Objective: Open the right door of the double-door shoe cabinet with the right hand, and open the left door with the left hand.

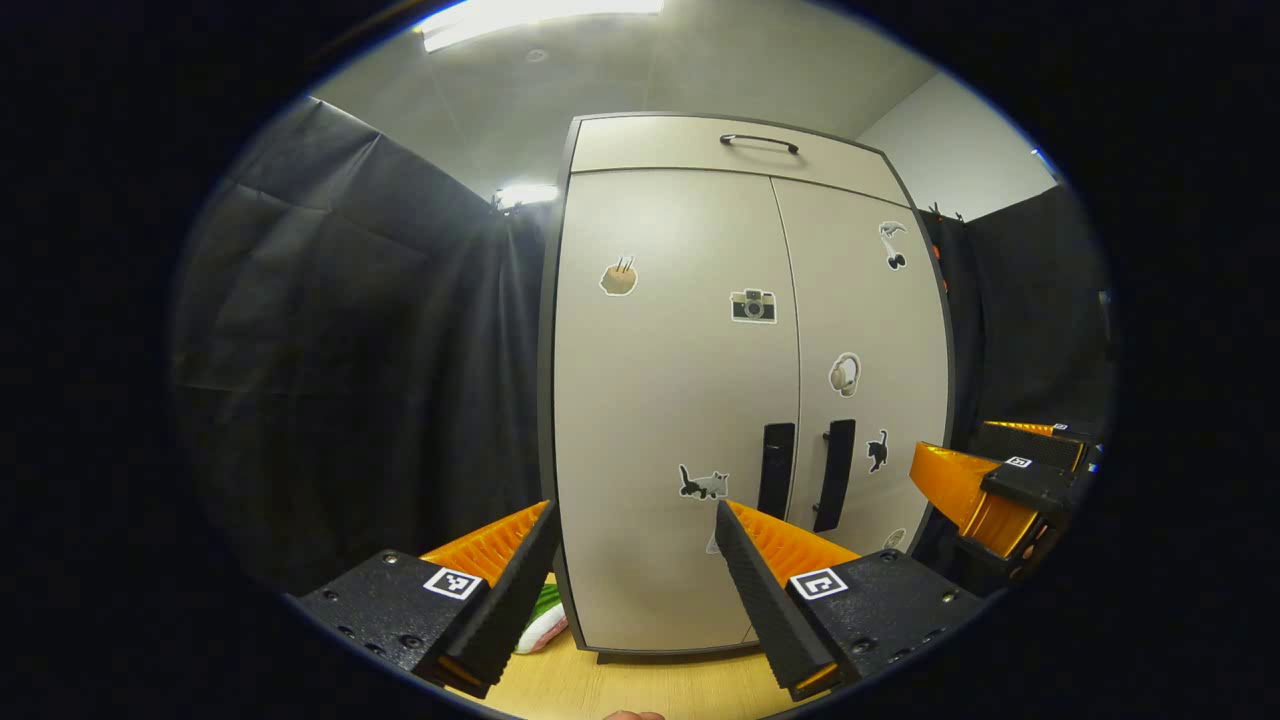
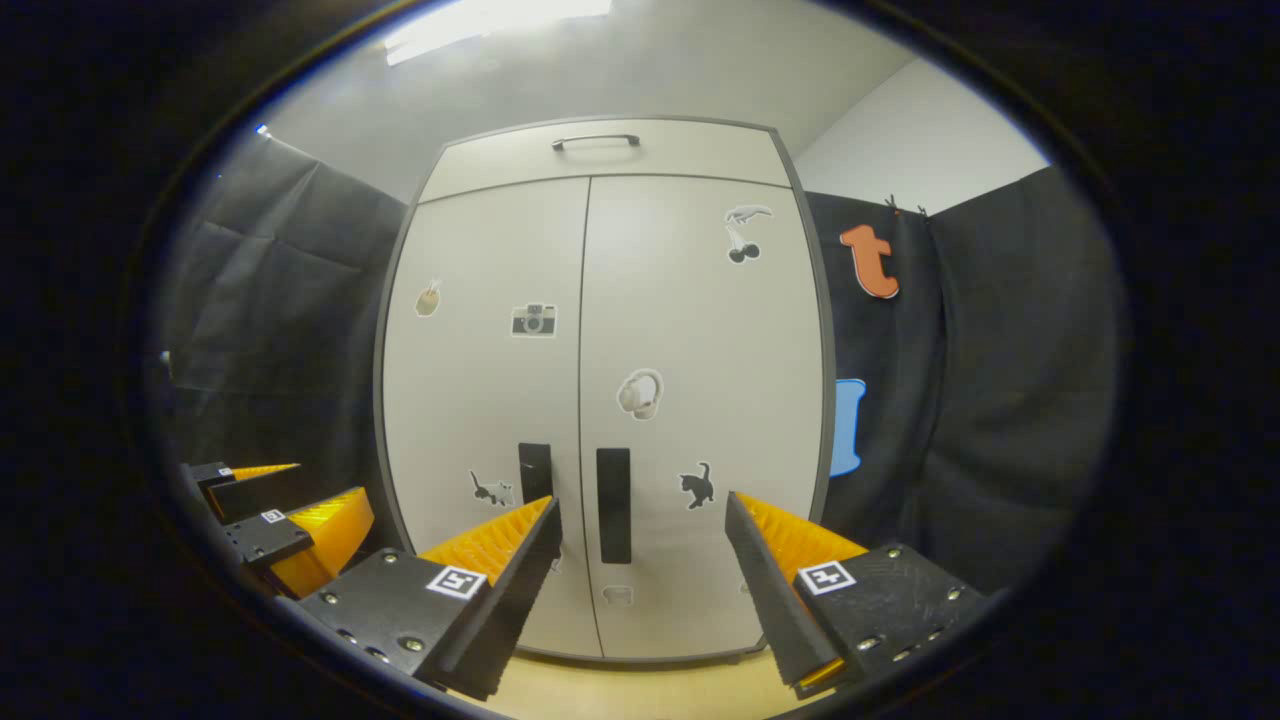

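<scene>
The shoe cabinet (image 2: 610, 400) stands upright on a pale wooden floor (image 1: 640, 685), both smooth matte doors closed — flat panels dotted with small stickers. Two dark slab handles (image 2: 613, 505) flank the centre seam. The left gripper (image 1: 637, 520) and right gripper (image 2: 643, 510) hover short of it, ridged fingers spread, holding nothing.
</scene>
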Tool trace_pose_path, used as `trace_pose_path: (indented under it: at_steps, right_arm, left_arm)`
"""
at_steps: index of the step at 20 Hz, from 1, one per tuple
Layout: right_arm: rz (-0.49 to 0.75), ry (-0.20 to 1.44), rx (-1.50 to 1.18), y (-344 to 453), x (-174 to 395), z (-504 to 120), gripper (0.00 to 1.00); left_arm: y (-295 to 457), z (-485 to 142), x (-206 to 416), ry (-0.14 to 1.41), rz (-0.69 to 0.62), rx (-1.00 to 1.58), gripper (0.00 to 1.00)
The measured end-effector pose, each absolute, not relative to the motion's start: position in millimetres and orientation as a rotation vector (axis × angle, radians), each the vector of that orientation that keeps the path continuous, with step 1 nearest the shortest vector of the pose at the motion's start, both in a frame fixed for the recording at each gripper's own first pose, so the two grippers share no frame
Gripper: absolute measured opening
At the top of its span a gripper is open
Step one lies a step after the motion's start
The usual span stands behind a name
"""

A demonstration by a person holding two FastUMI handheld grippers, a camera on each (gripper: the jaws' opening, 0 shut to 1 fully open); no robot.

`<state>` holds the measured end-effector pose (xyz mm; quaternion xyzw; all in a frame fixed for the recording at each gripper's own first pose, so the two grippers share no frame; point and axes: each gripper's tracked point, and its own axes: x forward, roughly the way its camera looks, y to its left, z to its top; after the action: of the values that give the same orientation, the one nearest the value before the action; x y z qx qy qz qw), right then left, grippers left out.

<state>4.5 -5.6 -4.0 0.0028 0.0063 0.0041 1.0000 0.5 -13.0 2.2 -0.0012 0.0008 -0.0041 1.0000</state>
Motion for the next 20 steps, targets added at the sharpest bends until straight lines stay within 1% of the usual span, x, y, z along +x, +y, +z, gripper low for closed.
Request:
trace_pose_path:
  at_steps: [8,9,10,12,13,15,16,17,18,19,20]
  right_arm:
    - [0.015,0.041,0.012,-6.2,12.4,-12.2,0.97]
    - [0.018,0.039,0.011,-5.1,16.7,-12.2,0.9]
    - [0.019,0.038,0.006,-4.2,22.1,-13.2,0.88]
    - [0.027,0.047,0.0,-2.2,35.8,-17.2,0.87]
    - [0.029,0.056,0.006,-1.6,42.5,-20.9,0.79]
    - [0.037,0.073,0.017,2.1,54.9,-26.2,0.73]
    - [0.042,0.077,0.016,4.7,60.4,-28.6,0.74]
    - [0.048,0.079,0.012,7.3,65.9,-30.7,0.74]
    - [0.056,0.084,0.009,11.3,72.6,-34.2,0.74]
    - [0.062,0.091,0.005,15.1,78.2,-38.1,0.74]
    - [0.068,0.097,0.002,19.1,83.2,-41.5,0.74]
  left_arm:
    - [-16.8,-3.5,-4.4,0.02,-0.008,0.003,0.96]
    - [-15.3,-5.1,-6.2,0.024,-0.003,0.002,0.96]
    - [-12.6,-6.0,-7.7,0.027,0.005,-0.001,0.96]
    - [-7.4,-7.6,-9.8,0.033,0.02,-0.004,0.96]
    - [-3.2,-8.6,-10.6,0.035,0.031,-0.001,0.96]
    - [7.6,-7.9,-12.3,0.037,0.061,0.01,0.96]
    - [13.9,-7.1,-13.0,0.035,0.08,0.012,0.99]
    - [19.3,-7.1,-13.3,0.035,0.097,0.009,0.96]
    - [24.0,-6.8,-13.5,0.035,0.111,0.003,0.99]
    - [28.9,-7.7,-13.4,0.038,0.125,-0.001,0.96]
    - [34.3,-8.4,-13.7,0.041,0.141,-0.001,0.96]
